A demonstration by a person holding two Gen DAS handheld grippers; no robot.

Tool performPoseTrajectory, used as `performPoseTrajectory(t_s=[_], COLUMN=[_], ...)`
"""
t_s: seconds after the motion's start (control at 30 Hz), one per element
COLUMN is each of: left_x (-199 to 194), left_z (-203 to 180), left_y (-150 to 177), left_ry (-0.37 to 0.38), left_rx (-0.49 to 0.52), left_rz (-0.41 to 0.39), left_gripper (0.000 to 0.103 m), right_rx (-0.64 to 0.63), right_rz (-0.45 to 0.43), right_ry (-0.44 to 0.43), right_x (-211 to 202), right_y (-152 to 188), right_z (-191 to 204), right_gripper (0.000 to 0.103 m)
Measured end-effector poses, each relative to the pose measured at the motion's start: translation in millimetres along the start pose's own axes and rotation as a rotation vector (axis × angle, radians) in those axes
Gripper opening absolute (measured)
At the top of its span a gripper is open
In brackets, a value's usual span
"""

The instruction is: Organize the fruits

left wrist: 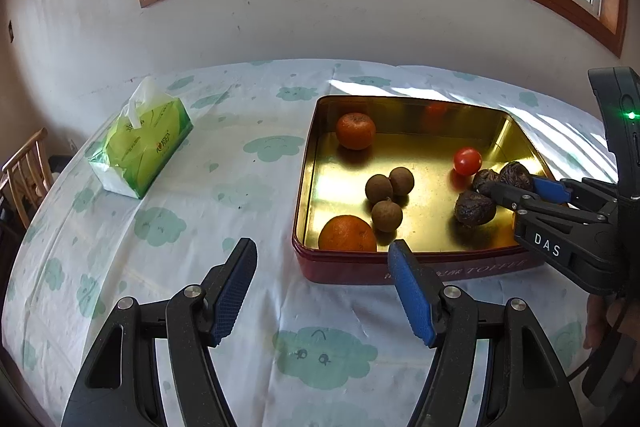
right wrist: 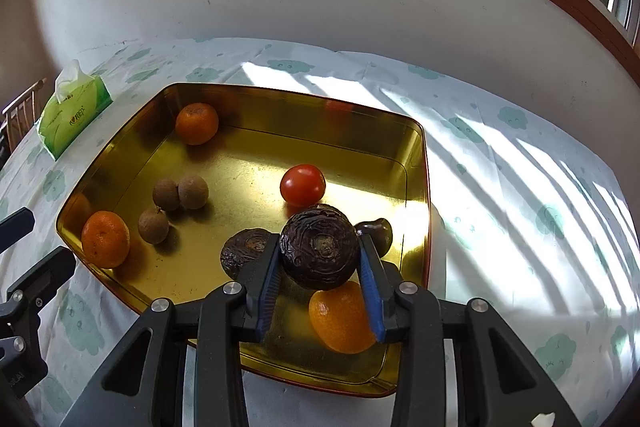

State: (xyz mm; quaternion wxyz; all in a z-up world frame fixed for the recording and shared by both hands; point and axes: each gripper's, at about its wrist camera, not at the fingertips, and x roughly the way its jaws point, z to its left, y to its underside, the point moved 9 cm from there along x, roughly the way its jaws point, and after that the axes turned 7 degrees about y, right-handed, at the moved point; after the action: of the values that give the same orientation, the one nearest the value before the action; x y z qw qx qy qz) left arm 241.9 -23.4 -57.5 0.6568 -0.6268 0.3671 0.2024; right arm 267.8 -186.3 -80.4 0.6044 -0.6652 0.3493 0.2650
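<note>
A gold tin tray [left wrist: 404,247] [right wrist: 256,107] on the table holds three oranges [right wrist: 105,239], three brown longans [right wrist: 193,191], a red tomato [right wrist: 303,185] and dark wrinkled fruits. My right gripper [right wrist: 320,247] is shut on one dark wrinkled fruit [right wrist: 319,249] over the tray's near right part; another dark fruit [right wrist: 244,251] lies left of it. In the left wrist view the right gripper [left wrist: 516,189] reaches in from the right among the dark fruits [left wrist: 475,209]. My left gripper [left wrist: 324,259] is open and empty, just before the tray's near left corner.
A green tissue pack [left wrist: 140,147] [right wrist: 74,111] lies at the table's far left. A wooden chair [left wrist: 24,171] stands beyond the left edge. The wall and window are behind. Cloud-print cloth [left wrist: 180,227] covers the table.
</note>
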Motion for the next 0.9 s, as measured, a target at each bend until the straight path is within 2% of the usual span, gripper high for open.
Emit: performPoseTrajectory(t_s=[0.23,0.47,0.6,0.7,0.8,0.9], left_x=[-6.9,-20.2,-29.3,-36.3,-44.9,-53.6], left_z=[-1.9,-4.5,-3.4,-2.4,-2.8,-5.5], left_y=[4.4,13.0,20.1,26.5,33.1,40.0], left_ry=[0.003,-0.008,-0.043,-0.054,-0.067,-0.069], left_rx=[0.001,-0.002,-0.008,-0.023,-0.029,-0.029], left_rz=[-0.002,-0.009,-0.013,-0.01,-0.01,-0.01], left_gripper=[0.069,0.069,0.069,0.069,0.069,0.069], right_rx=[0.008,0.03,0.027,0.015,0.021,0.049], right_rz=[-0.001,-0.036,-0.055,-0.066,-0.079,-0.089], right_ry=[-0.008,-0.017,0.017,0.043,0.062,0.053], right_x=[-11.6,-50.8,-77.4,-93.5,-107.3,-121.4], right_y=[4.1,13.0,26.0,38.0,48.3,56.6], right_z=[2.0,3.6,4.0,5.4,4.0,2.1], right_gripper=[0.036,0.048,0.065,0.069,0.084,0.087])
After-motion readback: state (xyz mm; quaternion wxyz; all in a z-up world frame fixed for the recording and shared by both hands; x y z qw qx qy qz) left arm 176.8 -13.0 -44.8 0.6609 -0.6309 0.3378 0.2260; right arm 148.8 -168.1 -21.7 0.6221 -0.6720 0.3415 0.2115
